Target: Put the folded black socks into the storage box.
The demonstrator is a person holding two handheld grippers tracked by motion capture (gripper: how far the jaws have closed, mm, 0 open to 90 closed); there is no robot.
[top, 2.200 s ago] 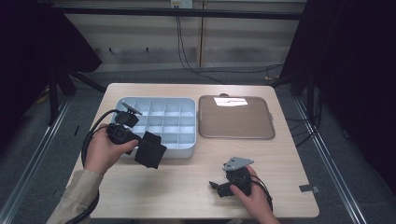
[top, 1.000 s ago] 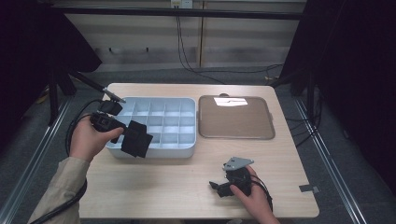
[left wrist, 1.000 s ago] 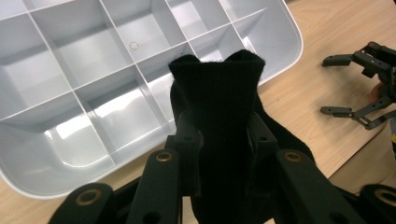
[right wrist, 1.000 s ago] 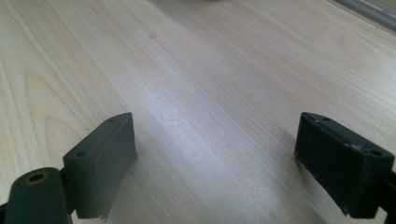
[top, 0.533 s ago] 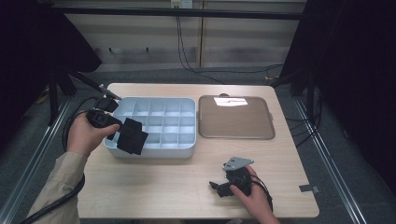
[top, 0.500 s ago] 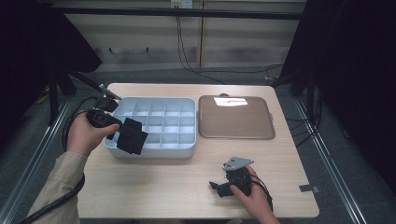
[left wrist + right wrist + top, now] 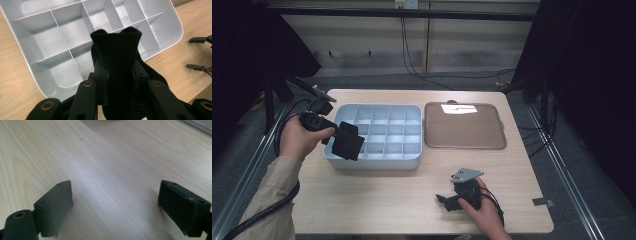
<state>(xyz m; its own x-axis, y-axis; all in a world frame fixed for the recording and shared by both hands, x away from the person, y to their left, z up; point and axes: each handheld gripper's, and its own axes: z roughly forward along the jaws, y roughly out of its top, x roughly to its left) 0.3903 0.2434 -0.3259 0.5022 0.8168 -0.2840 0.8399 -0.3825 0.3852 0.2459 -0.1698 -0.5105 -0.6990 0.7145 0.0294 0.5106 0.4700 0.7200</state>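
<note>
**Left jaws clamped on black cloth over the divided tray; right jaws spread wide above bare wood**

From my seat I read the left gripper (image 7: 117,75) first. Its two black jaws stand at a narrow gap and pinch a folded piece of black cloth (image 7: 115,50) between them; the fabric bulges up past the tips and hangs down behind them. In the high view the left gripper (image 7: 343,135) sits at the left edge of the grey divided tray (image 7: 414,162), with the black cloth (image 7: 347,141) hanging over the tray's near-left corner. Looking along the jaws, I see the cloth above the near compartments of the grey divided tray (image 7: 30,50), whose white partitions are bare. I cannot tell whether the cloth's lower end touches the tray wall.

The right gripper (image 7: 115,205) has its jaws far apart, with nothing between them but the wooden table (image 7: 112,157). In the high view the right gripper (image 7: 447,200) rests low near the front edge of the wooden table (image 7: 377,200), held in the right hand (image 7: 479,210), well apart from the tray.

A brown flat tray (image 7: 462,130) lies just beside the divided tray, on its right.
</note>
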